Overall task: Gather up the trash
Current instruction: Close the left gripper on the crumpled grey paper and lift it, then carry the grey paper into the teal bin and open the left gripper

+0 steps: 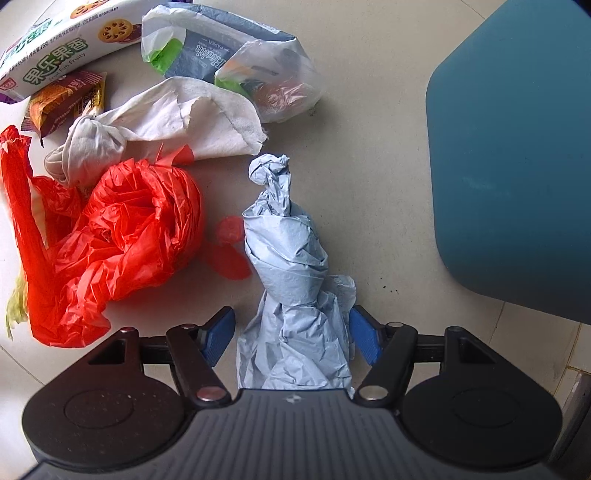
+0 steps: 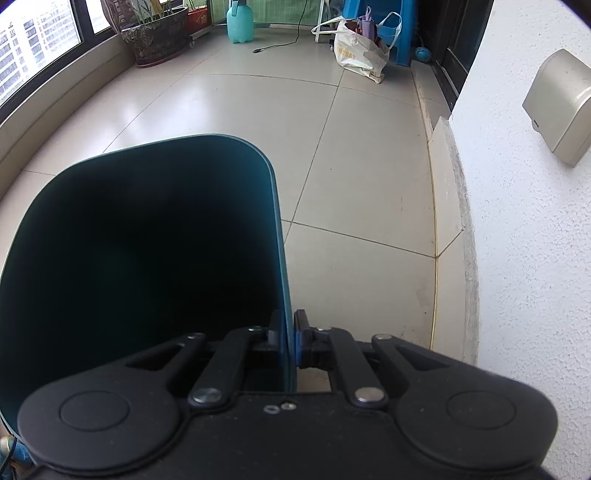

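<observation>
Dark glazed plant pot by window; turquoise plastic jug; white tote bag against blue plastic stool; beige wall box.

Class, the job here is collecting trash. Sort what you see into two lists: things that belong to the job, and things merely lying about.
Job:
blue crumpled paper
red plastic bag
white tissue
snack wrapper
teal bin

Lying about:
plant pot
shopping bag
teal bottle
</observation>
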The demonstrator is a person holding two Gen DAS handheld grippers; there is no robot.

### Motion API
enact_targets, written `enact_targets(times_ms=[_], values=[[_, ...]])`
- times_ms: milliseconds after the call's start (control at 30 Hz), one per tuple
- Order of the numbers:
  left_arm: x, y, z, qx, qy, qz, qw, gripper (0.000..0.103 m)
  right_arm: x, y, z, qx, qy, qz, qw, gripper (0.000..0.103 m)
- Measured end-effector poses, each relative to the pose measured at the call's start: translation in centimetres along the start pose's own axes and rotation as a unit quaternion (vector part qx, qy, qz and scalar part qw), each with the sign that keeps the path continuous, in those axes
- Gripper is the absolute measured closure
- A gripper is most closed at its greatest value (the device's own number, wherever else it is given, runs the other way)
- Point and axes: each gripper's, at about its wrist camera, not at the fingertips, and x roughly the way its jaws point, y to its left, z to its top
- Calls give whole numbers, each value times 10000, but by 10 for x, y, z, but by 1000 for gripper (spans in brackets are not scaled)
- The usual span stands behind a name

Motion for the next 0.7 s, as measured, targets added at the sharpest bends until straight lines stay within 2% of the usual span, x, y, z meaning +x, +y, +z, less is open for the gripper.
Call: enact_targets(times_ms=[67,133,233,400,700], values=[[-1,0,0,-20,21,-42,10000,51,0,1,0,-19,3,-21,10000,98],[-3,0,3,19,43,-85,10000,63,1,2,1,2,8,-19,10000,98],[-4,0,0,32,122,-136,9998,69,2,2,1,1,2,-29,10000,98],[-20,3,-6,122,-115,-135,9998,71,2,4,1,13,-4,-44,10000,98],[-95,3,-17,298,-384,-60,9988,71,2,2,1,125,-16,-3,9999,98]])
